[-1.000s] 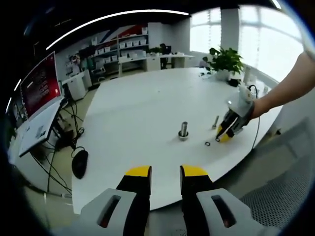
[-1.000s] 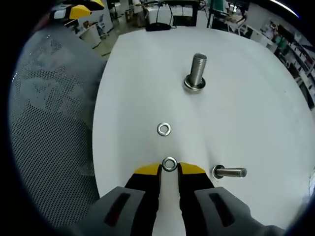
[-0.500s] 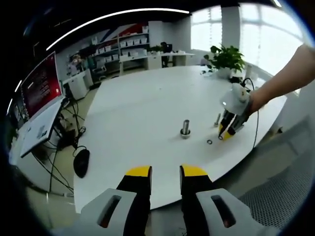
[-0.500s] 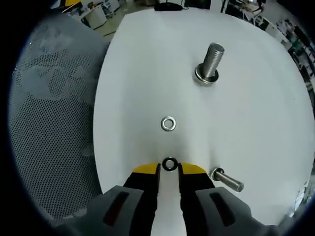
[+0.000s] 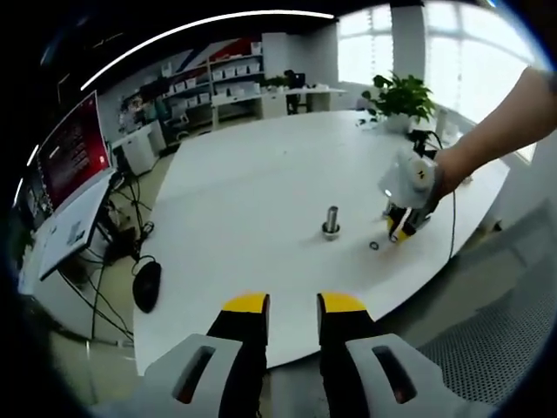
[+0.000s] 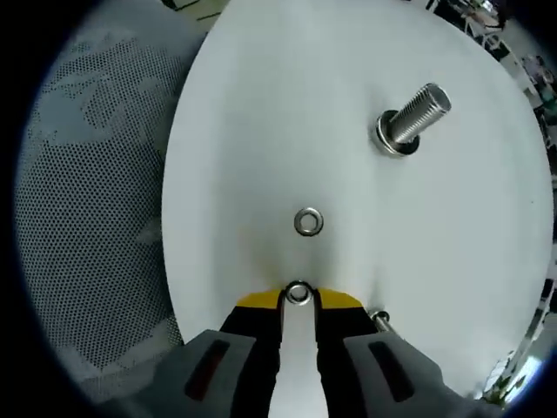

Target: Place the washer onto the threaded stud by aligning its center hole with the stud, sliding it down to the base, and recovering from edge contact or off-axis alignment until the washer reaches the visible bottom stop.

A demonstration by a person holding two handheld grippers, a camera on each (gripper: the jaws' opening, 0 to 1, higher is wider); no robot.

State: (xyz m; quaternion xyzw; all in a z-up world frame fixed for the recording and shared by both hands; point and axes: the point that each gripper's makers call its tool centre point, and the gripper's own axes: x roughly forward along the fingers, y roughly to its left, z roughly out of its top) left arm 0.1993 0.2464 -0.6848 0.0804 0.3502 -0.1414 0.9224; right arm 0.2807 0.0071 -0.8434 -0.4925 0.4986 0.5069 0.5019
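A steel threaded stud [image 6: 411,120] stands on the white table [image 6: 261,104], also seen as the stud [image 5: 332,221] from afar. My right gripper [image 6: 298,299] is shut on a small steel washer [image 6: 298,293] pinched between its yellow-tipped fingers, held above the table near its front edge. A second washer [image 6: 308,223] lies flat on the table between the gripper and the stud, seen as the washer [image 5: 374,246] too. In the left gripper view the right gripper [image 5: 398,235], held by a person's hand, hovers right of the stud. My left gripper [image 5: 292,305] stands open off the table's edge, holding nothing.
A loose bolt [image 6: 379,320] lies by my right fingers. A mesh chair seat [image 6: 96,174] sits beside the table edge. A potted plant [image 5: 402,100] stands at the far side; a monitor desk [image 5: 74,187] and cables are on the floor to the left.
The right gripper has lifted and tilted with the washer in it, so the stud now looks slanted and the loose bolt is mostly hidden. The left gripper has stayed put.
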